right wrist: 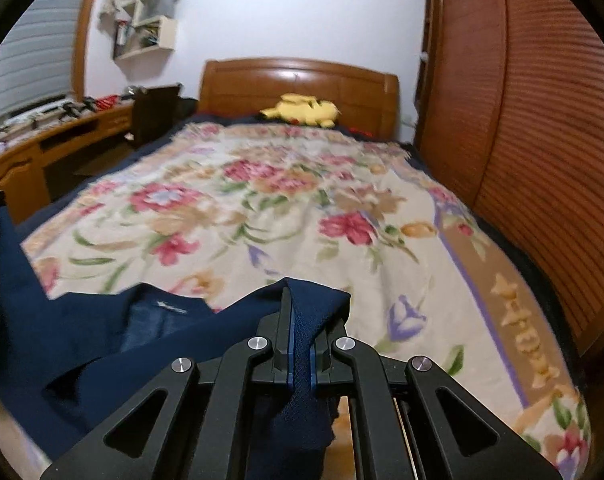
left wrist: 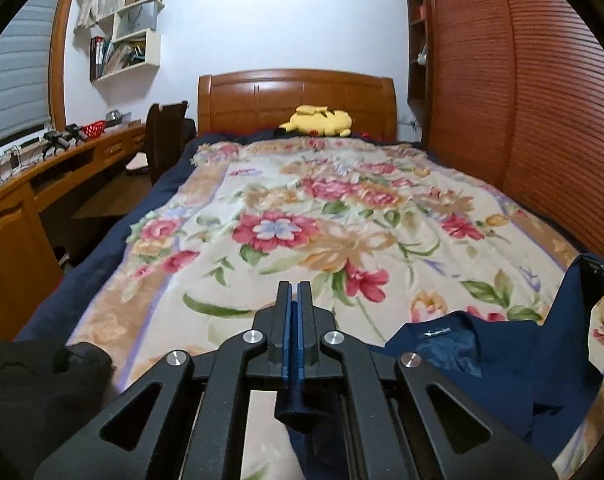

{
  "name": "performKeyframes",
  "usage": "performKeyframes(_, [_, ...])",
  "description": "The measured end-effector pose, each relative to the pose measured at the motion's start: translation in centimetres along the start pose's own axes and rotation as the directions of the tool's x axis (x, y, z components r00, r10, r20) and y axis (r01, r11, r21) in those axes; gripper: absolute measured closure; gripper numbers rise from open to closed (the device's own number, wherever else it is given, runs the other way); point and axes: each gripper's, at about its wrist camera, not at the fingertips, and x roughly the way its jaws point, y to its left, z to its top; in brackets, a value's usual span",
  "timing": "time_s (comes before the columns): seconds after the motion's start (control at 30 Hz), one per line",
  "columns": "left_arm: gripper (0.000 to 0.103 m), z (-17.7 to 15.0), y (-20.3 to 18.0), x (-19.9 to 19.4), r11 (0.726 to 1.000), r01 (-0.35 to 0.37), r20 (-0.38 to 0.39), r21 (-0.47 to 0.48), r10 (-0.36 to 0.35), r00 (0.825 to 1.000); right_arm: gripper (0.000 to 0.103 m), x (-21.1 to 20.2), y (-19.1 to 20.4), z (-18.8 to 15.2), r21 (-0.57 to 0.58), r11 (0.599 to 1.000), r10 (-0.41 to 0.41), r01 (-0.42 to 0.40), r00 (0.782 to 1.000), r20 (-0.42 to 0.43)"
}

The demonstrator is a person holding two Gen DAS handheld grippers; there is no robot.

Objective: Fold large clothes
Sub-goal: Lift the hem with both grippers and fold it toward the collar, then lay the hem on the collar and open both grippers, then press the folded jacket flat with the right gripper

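Garment (right wrist: 62, 344), navy, strung between both grippers above floral blanket (left wrist: 302, 208): left gripper (left wrist: 295, 292) and right gripper (right wrist: 298, 300) each clamped on fabric.

A navy garment (right wrist: 82, 344) with a small white label lies rumpled on the floral bedspread's (right wrist: 302, 216) near end, edges lifted.
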Motion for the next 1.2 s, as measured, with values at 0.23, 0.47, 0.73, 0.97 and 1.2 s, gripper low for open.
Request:
performKeyframes(0.23, [0.069, -4.0, 0.1, 1.6, 0.995, 0.095, -0.103, 0.003, -0.095, 0.990, 0.054, 2.6, 2.3, -0.7, -0.032, 0.999, -0.028, 0.025, 0.995, -0.094])
performKeyframes(0.47, [0.023, -9.1, 0.4, -1.3, 0.981, 0.184, -0.146, 0.067, -0.173, 0.974, 0.028, -0.4, 4.6, -1.4, -0.097, 0.994, 0.042, -0.051, 0.995, -0.089])
performKeyframes(0.73, [0.023, -14.4, 1.2, -4.4, 0.978, 0.201, -0.173, 0.050, -0.190, 0.966, 0.028, -3.8, 8.3, -4.6, -0.229, 0.951, 0.167, -0.209, 0.968, -0.187])
performKeyframes(0.97, [0.023, -16.0, 0.5, -5.2, 0.979, 0.179, -0.135, 0.096, -0.165, 0.977, 0.035, -2.4, 7.7, -6.0, -0.284, 0.927, 0.146, -0.244, 0.934, -0.326])
performKeyframes(1.2, [0.023, -17.0, 0.0, -5.0, 0.980, 0.157, -0.101, 0.121, -0.145, 0.984, 0.098, -1.6, 7.2, -4.3, -0.350, 0.919, 0.062, -0.182, 0.943, -0.328])
